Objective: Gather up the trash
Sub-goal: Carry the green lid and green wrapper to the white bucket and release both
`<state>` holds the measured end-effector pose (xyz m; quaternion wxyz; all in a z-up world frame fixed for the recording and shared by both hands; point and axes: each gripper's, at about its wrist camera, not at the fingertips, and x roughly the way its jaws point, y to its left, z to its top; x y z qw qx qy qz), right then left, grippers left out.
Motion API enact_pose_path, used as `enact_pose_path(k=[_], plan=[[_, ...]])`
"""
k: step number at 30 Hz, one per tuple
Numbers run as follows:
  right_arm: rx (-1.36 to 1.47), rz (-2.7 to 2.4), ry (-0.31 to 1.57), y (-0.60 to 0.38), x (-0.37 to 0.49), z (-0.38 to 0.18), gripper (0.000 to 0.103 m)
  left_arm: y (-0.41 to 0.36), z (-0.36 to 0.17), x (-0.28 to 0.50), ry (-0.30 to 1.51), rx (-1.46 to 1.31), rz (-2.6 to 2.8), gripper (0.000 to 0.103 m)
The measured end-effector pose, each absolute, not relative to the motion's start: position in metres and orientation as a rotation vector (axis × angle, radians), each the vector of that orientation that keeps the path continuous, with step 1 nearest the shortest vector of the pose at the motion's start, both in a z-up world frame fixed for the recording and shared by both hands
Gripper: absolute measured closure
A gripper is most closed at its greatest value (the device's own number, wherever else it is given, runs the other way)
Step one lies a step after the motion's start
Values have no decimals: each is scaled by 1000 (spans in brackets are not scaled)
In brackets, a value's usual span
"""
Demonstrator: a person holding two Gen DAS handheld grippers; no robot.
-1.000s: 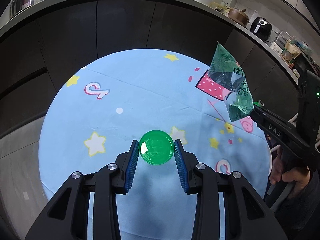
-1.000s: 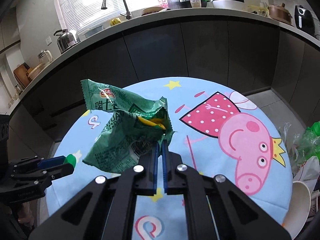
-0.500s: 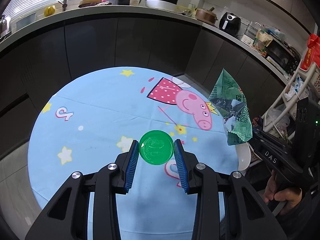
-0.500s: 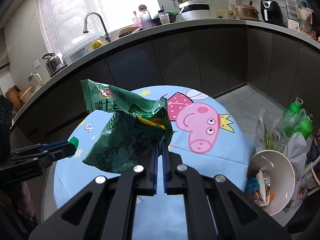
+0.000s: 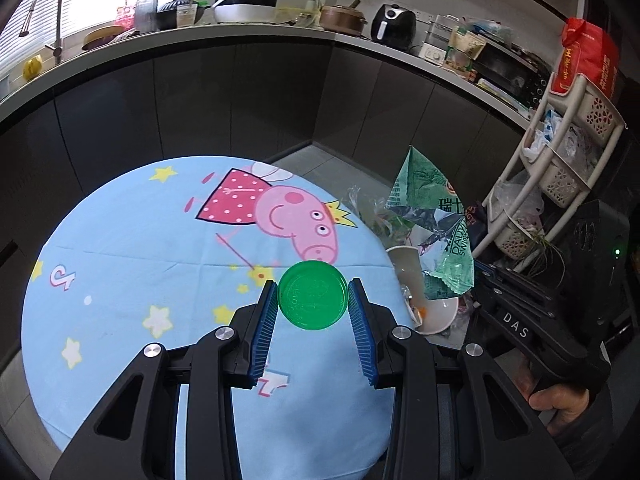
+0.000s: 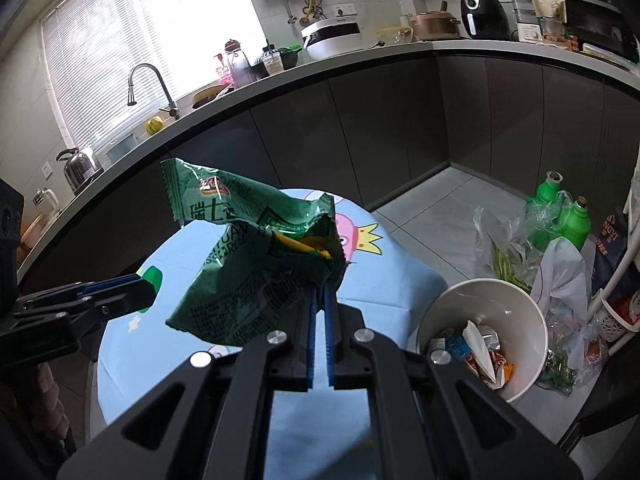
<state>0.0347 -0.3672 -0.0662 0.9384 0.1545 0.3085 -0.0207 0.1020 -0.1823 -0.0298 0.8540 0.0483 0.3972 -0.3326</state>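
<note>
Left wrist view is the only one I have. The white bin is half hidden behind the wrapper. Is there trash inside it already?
Observer: Yes. The white bin holds paper and colourful wrappers at its bottom.
Operator: How does the right gripper hold the green wrapper?
Observer: The right gripper pinches one edge of the green wrapper, with its jaws nearly together.
Operator: Anything behind the bin?
Observer: Two green bottles stand on the floor.

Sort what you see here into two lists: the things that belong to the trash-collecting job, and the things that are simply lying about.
Part of the job:
green snack wrapper, pinched in the right gripper
green round lid, held in the left gripper
white trash bin on the floor beside the table

Lying about:
kettle
air fryer
green bottles
</note>
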Motion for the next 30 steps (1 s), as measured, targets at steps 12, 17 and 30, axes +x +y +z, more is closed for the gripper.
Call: enact_pose_path(k=[12,17,30], plan=[[402,-185,614,-434,-4,-81,97,-264,-31,94,831,182,-842,69],[441,-253,620,-463,-18,-96,97,-301,-40,92,844,216,-890,69],[552,-367,659,-525,-41,-146,97,-396,-111,115,1000,260,-937,69]])
